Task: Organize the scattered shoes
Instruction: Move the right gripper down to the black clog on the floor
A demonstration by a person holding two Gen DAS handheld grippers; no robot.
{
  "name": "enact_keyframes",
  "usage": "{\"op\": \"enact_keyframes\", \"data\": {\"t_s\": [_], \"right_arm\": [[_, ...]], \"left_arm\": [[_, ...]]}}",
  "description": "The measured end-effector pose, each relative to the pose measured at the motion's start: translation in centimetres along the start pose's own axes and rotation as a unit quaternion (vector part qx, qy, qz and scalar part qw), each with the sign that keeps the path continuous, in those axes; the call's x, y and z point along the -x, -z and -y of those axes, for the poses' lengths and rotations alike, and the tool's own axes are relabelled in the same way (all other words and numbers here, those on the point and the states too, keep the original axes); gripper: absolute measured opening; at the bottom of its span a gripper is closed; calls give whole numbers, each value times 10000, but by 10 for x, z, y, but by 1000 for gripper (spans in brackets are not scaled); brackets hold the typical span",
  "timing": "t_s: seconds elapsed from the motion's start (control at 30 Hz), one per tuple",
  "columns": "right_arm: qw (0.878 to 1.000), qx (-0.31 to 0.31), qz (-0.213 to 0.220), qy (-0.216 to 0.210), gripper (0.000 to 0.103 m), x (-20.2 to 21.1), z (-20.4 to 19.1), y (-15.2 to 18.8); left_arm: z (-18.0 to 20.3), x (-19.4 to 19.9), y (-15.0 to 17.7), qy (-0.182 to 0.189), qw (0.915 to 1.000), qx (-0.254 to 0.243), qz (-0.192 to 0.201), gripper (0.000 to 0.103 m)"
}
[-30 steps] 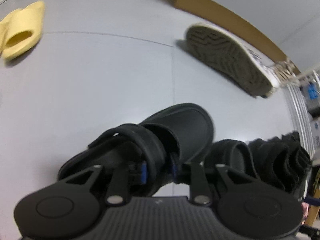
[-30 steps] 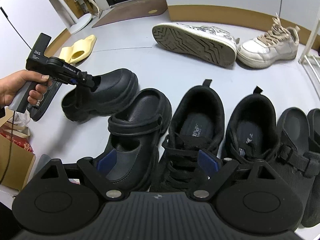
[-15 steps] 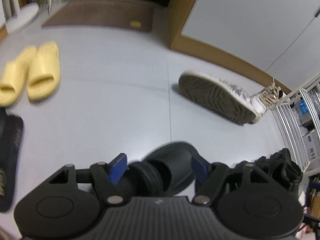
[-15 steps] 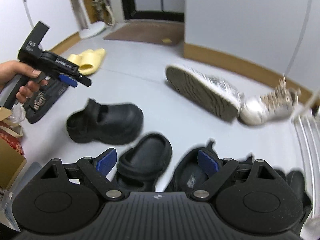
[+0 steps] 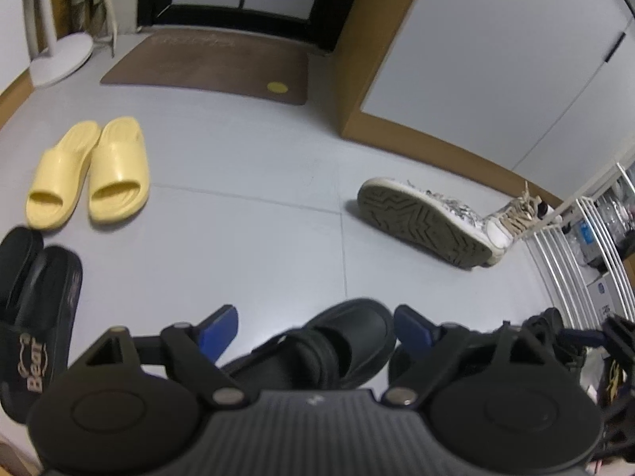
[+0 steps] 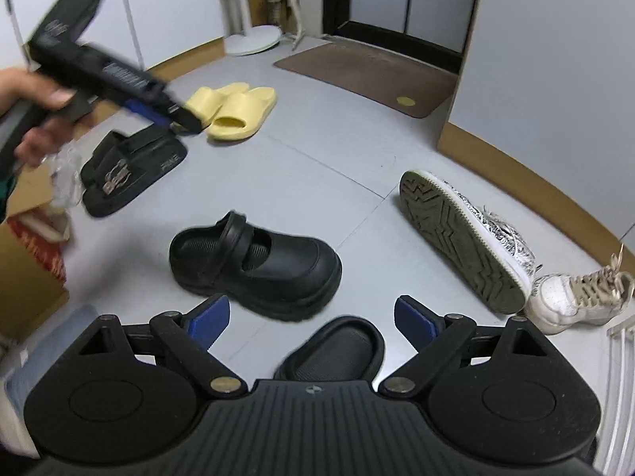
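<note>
Near floor edge: black clog (image 6: 254, 265) set down, askew.
Left tool (image 5: 313, 327): jaws opening, gripping nothing.
Right tool (image 6: 311, 319): open, empty.
Next: probably right the tipped sneaker (image 6: 464, 238).

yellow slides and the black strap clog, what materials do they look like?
Yellow slides: probably moulded foam or soft rubber; matte, one-piece, seamless, with thick rounded edges.
Black strap clog: likely moulded rubber or EVA; smooth with a slight sheen, chunky sole, ribbed footbed, no stitching visible.
</note>
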State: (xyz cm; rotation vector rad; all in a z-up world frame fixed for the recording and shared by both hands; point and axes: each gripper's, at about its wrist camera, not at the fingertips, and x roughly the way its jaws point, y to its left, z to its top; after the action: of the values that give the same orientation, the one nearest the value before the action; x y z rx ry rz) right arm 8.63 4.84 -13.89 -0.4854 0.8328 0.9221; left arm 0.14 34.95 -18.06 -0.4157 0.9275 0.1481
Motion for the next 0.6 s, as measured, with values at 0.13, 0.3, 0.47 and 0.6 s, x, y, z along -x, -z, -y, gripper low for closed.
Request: {"op": "enact_keyframes", "data": {"t_s": [0.13,0.3,0.47,0.6], "right_arm": [[9962,856,75,144,93,-16,-23,-4],[9941,976,319,337,96,-26,-43,-4],[9968,726,322,129,101,-39,-55,12],[9959,897,93,-43,103,-59,-69,23]], "left_arm": [[-13,2,15,-111,9998,134,-1,87],[-25,-4,32,-201,9996,77,-162,87],[-36,-13,44,-277,9992,-73,-277,87],[-46,-29,56,-196,9992,-64,-338,87]]}}
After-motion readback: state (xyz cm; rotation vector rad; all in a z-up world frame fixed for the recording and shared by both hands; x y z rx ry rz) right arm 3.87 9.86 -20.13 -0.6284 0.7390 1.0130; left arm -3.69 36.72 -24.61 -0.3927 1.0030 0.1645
